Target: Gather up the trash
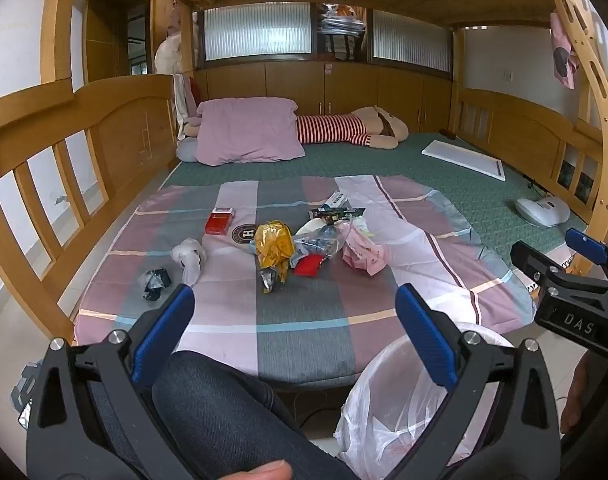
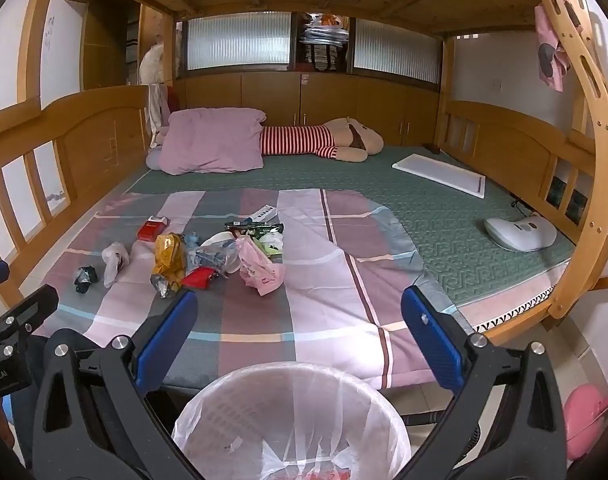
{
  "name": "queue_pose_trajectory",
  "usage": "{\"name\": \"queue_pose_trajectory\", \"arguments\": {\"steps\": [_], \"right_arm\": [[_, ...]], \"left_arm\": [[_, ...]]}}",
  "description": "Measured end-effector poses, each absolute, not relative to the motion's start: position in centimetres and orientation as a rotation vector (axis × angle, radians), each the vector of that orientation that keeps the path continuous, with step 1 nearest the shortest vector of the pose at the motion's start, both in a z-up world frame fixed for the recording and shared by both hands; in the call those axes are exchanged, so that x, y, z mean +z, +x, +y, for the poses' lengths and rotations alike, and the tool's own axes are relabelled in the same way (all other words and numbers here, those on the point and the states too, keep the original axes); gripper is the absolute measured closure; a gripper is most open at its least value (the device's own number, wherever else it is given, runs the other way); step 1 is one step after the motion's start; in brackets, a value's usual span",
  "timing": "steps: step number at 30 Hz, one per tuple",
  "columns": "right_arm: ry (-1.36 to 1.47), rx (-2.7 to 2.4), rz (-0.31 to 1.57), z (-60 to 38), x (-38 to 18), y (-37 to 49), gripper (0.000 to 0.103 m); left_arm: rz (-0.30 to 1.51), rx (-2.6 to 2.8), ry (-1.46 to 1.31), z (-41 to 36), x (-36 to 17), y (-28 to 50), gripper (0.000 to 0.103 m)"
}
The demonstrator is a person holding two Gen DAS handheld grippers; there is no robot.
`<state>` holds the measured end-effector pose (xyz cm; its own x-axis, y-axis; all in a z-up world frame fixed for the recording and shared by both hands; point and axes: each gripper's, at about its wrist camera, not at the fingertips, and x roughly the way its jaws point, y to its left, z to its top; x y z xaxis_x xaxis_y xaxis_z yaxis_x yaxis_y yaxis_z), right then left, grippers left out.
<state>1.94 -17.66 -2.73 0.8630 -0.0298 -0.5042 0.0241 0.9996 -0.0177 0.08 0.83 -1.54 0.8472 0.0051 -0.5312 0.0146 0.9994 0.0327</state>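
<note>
The left hand-held gripper [image 1: 293,320] stood wide with nothing between its blue pads, hovering over the near edge of the bed [image 1: 444,168], above the person's dark-trousered knee [image 1: 223,408]. The right hand-held gripper [image 2: 299,328] was likewise spread wide and bare, poised directly above the bin [image 2: 291,420], which was lined with a clear plastic bag and stood on the floor just beside the bed's near edge.

The trash lay in a loose heap on the checked sheet [image 2: 324,312], beyond the bin: a yellow wrapper [image 2: 168,258], a pink bag [image 2: 259,270] to its right, a red packet [image 2: 197,279] between them, and a green packet [image 2: 255,227] behind. To the heap's left sat a red box [image 2: 151,230], a crumpled white bag [image 2: 113,260] and a dark crumpled wrapper [image 2: 84,278], each apart from the others.
</note>
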Motion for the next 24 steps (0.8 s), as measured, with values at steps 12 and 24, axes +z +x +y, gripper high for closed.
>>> {"name": "queue_pose_trajectory", "arguments": {"steps": [12,24], "right_arm": [[-0.008,-0.02,0.537,-17.46,-2.69,2.1,0.003],[0.001,-0.001,0.543,-17.83,-2.78,1.96,0.003]], "left_arm": [[0.566,-0.004,0.038,0.75,-1.6,0.18,0.003],[0.585,-0.003,0.035,0.78,-1.78,0.61,0.003]]}}
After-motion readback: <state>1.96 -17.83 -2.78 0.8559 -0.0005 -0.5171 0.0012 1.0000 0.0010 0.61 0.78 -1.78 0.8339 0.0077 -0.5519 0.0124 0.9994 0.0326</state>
